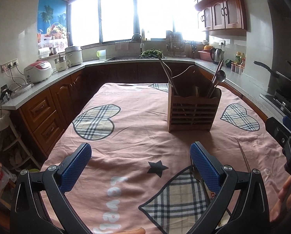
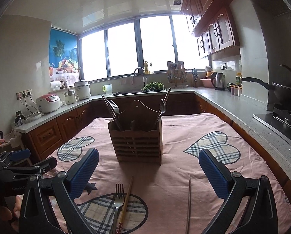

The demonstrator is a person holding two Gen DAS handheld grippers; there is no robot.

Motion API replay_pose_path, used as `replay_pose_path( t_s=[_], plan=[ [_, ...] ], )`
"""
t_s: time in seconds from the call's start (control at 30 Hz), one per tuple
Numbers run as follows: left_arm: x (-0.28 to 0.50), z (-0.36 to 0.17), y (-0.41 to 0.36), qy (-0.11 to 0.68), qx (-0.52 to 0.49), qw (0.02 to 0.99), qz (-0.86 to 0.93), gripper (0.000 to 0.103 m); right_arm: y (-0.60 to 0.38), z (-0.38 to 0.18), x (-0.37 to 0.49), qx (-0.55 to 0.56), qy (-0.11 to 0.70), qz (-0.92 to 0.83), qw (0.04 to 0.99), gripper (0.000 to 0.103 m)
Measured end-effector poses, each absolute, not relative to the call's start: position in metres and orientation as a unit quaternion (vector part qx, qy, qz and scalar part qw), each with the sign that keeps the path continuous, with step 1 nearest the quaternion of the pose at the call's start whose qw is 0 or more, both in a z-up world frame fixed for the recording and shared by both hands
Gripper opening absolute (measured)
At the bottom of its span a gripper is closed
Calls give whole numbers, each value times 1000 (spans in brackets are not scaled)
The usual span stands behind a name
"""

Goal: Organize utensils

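Fork: a silver metal fork [image 2: 118, 198] is laid flat on the cloth in the right wrist view, its tines pointed away toward the holder and its handle run back toward the camera.
Wooden chopstick: a light wooden chopstick with a red patterned end [image 2: 126, 199] is laid just beside the fork on its right, its long axis nearly parallel but tilted slightly rightward at the far tip; whether they touch cannot be told.
Metal chopstick: a thin silver metal chopstick [image 2: 188, 202] is laid apart to the right, its long axis run almost straight away from the camera.
Holder: a slatted brown wooden utensil holder [image 2: 136, 142] is stood upright near the table's middle, with spoons, a fork and chopsticks leaned outward in it.
Right gripper: the blue-padded black right gripper [image 2: 148, 167] is held above the near end of the table with its fingers spread wide and nothing between them; the fork and both chopsticks are seen below the gap.
Left gripper: the blue-padded black left gripper [image 1: 140, 164] is likewise held wide apart and empty, levelled toward the holder; fingers of a hand [image 1: 283, 197] are seen at the lower right edge.
Surface: a pink tablecloth with plaid hearts [image 2: 184, 167] is spread over the table.
Room: grey counters, brown wooden cabinets, a sink under bright windows, rice cookers and a kettle are seen around it.
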State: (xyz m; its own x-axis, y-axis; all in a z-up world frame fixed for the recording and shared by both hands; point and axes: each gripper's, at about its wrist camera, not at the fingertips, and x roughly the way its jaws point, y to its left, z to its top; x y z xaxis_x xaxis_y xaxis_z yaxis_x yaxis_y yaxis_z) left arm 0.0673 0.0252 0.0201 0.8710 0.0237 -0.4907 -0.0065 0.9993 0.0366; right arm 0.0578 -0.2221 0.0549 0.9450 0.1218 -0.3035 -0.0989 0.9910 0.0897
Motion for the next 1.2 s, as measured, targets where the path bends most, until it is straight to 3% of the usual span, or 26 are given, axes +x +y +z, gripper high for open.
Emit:
replay_pose_path(
  t_s=[1.2],
  plan=[
    [57, 27, 23, 243, 29, 970, 17, 103, -219, 55, 50, 28, 155, 65, 985, 103]
  ],
)
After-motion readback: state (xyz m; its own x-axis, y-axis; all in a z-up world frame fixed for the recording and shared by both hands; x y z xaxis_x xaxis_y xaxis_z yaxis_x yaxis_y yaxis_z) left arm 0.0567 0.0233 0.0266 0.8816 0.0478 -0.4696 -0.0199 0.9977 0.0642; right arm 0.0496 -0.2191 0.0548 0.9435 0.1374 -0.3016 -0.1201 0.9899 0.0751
